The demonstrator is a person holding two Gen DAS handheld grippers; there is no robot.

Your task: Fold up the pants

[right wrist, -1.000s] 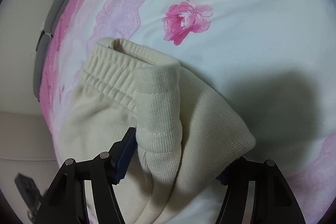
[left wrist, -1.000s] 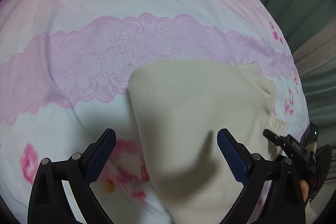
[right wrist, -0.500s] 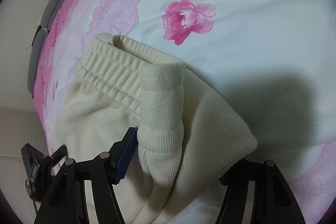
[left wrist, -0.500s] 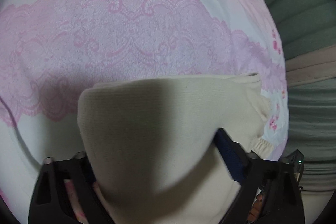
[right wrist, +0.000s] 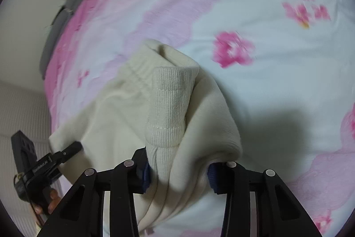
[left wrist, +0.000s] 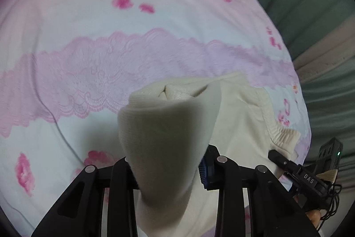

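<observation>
Cream knit pants [left wrist: 168,126] lie on a pink and white floral bedspread [left wrist: 88,63]. My left gripper [left wrist: 166,170] is closing, and a folded corner of the pants is bunched between its pads and lifted off the bed. In the right wrist view the pants [right wrist: 168,90] show a ribbed band and gathered waistband. My right gripper [right wrist: 179,174] is also closing, its blue pads pressing a thick bunch of that cloth. Each gripper appears at the edge of the other's view, holding the same garment.
Green curtains [left wrist: 310,3] hang past the bed's right side in the left wrist view. A grey bed edge [right wrist: 64,14] and a pale wall [right wrist: 26,48] sit to the left in the right wrist view. A hand [right wrist: 52,199] holds the left gripper's handle.
Both pairs of jaws have narrowed onto the cream cloth. Both grippers have risen, and the pants now hang bunched above the bedspread instead of lying flat.
</observation>
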